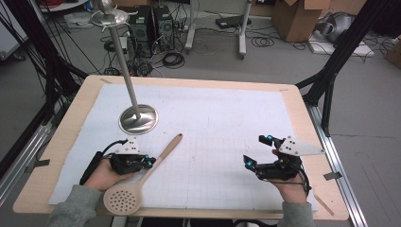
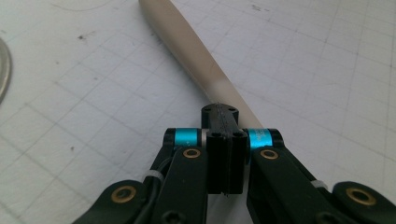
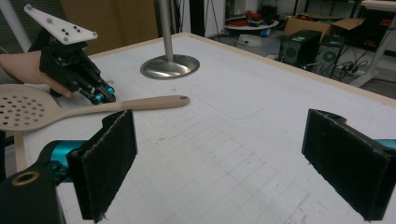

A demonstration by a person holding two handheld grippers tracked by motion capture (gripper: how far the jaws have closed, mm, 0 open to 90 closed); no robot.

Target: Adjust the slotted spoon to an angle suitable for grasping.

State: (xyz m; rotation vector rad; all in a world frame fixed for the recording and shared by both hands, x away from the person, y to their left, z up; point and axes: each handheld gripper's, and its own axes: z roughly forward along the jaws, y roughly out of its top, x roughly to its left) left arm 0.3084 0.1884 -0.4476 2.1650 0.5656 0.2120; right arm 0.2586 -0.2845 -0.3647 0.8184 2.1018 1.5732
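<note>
A white gridded mat covers the wooden desk, seen from above; a beige slotted spoon lies flat just beside the closed left tongs. The left gripper view shows its smooth handle touching the shut jaws. In the right gripper view, the right tongs gape open, empty, well apart from the spoon.

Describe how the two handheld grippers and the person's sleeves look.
Both the left gripper and right gripper are black, with cyan bands near the jaws, brass-coloured rivets and a pale three-cornered plate on top. Black cables trail from each. The right gripper's pads are flat and black. The sleeves are grey.
</note>
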